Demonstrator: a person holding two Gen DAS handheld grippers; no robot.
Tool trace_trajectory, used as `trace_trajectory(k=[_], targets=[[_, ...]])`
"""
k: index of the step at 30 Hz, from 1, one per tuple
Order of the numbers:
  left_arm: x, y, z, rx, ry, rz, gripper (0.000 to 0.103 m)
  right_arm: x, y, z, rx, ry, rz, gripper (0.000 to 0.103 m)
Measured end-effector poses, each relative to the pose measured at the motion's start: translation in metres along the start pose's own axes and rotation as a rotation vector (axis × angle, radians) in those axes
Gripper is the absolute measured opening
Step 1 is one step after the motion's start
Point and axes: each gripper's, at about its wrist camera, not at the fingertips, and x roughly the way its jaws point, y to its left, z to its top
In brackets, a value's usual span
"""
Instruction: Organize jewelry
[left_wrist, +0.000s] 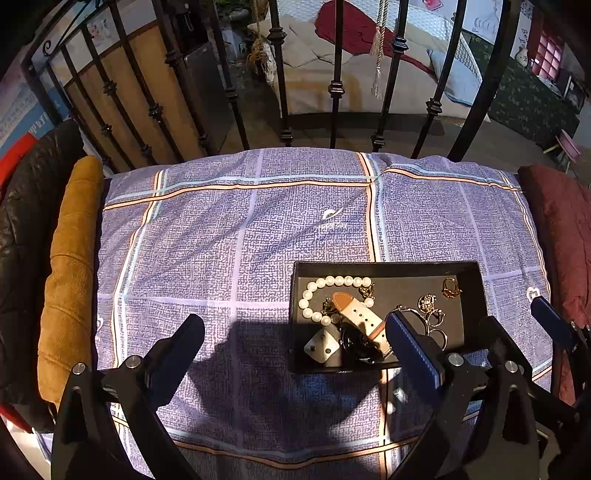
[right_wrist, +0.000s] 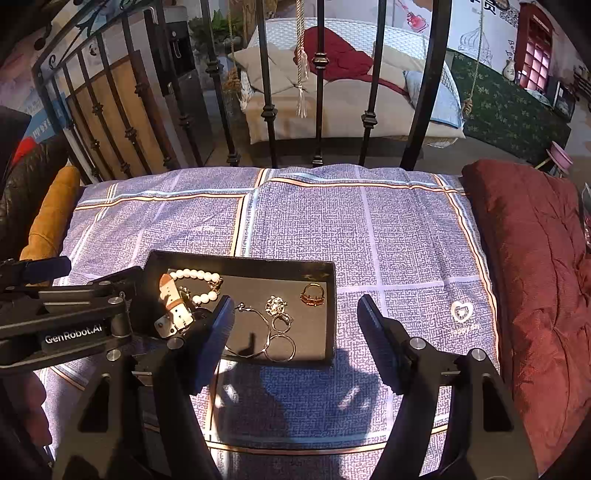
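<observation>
Both claws wide open and empty — left claw, right claw — with the jewelry piled in the black tray on the bed; a careless dip could snag the pearl bracelet or tip it.

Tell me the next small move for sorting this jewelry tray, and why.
Probably lift both grippers clear of the black tray and stop. The pearl bracelet, watch and rings all lie inside it, nothing lies loose on the blue checked cloth, and both the left gripper and right gripper stand open, holding nothing.
</observation>
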Motion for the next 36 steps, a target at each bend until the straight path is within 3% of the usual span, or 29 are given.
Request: trace_trajectory(k=[19, 25, 36], targets=[[-0.017, 0.002, -0.012, -0.010, 0.018, -0.019, 0.096, -0.020, -0.003, -0.003, 0.019, -0.019, -0.032, 0.069], [-0.020, -0.005, -0.014, 0.029, 0.008, 0.063, 0.096, -0.017, -0.009, -0.004, 0.039, -0.005, -0.055, 0.070], [-0.022, -0.004, -0.016, 0.008, 0.023, 0.014, 0.096, -0.019, -0.010, -0.008, 0.038, 0.012, -0.061, 0.070]])
